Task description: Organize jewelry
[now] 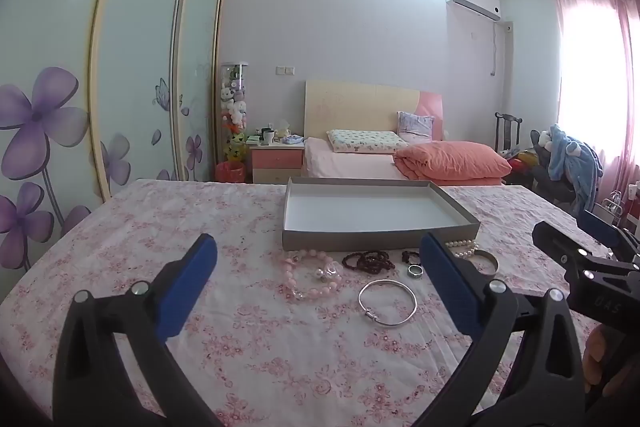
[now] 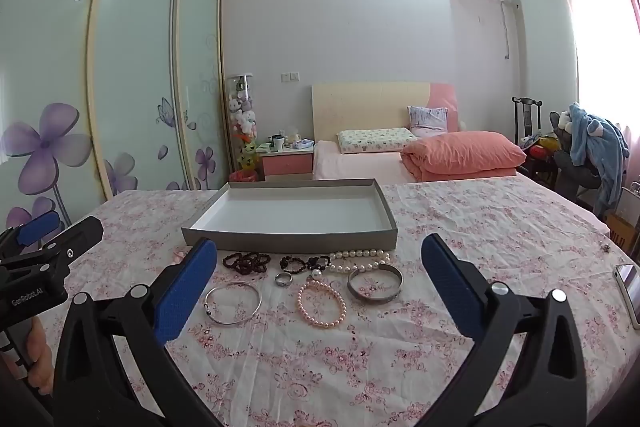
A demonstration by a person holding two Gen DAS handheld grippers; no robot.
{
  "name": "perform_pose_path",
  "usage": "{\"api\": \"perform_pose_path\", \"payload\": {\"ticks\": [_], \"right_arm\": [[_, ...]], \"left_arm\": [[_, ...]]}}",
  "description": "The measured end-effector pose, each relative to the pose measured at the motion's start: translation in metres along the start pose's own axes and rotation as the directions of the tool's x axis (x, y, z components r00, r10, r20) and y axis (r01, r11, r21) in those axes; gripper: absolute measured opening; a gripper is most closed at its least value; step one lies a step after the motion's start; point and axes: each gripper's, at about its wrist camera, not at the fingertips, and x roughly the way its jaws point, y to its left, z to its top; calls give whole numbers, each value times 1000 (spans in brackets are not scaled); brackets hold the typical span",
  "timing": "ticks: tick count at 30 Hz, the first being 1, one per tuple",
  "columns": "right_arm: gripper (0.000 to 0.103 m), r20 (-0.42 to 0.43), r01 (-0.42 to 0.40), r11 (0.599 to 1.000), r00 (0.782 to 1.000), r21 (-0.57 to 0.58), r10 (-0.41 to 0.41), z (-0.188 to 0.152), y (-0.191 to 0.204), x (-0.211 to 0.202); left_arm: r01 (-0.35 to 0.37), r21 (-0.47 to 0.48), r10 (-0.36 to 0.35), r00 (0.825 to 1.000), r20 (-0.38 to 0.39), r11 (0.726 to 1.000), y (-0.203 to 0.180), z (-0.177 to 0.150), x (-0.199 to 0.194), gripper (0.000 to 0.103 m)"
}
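Nothing put away yet. Grey box (image 2: 288, 241) sitting open on the flowery tablecloth (image 2: 500, 227), white inside, with not one thing in it.

All the jewelry lying on the cloth just in front of the box:
- thin silver bangle (image 2: 233, 302), nearest the left side
- small silver ring (image 2: 283, 279), just beside it
- pink bead bracelet (image 2: 321, 304) in the middle
- wide metal cuff (image 2: 375, 284) to the right of that
- white pearl strand (image 2: 360, 259), close against the front wall of the box
- dark red bead bracelets (image 2: 245, 263) and small dark bead loops (image 2: 304, 263), also by the box front
- bigger pink bracelet with clear charms (image 1: 314, 277), seen best from the left wrist view

Left gripper (image 1: 320, 275) held above the cloth, tongs wide apart, nothing between them. Right gripper (image 2: 320, 279) the same: tongs wide apart, holding nothing, pointing a little down at the pile. Not touching any piece.

So, right at the start by the look of it. Every piece left to pick up and drop in the box, one by one. Probably tricky with the ring and thin bangle, lying so flat on soft cloth.
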Motion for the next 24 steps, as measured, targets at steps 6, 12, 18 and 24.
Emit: {"api": "perform_pose_path", "payload": {"ticks": [6, 12, 18, 24], "right_arm": [[101, 1, 0, 1000, 1000, 1, 0, 0, 0, 0], [101, 2, -1, 1000, 1000, 0, 1, -1, 0, 0], [101, 0, -1, 1000, 1000, 2, 1, -1, 0, 0], [101, -1, -1, 1000, 1000, 2, 1, -1, 0, 0]], "left_arm": [[-1, 3, 1, 1000, -1, 1000, 0, 0, 0, 99], [0, 2, 0, 1000, -3, 1000, 0, 0, 0, 99], [0, 3, 0, 1000, -4, 1000, -1, 0, -1, 99], [2, 1, -2, 1000, -5, 1000, 0, 0, 0, 99]]}}
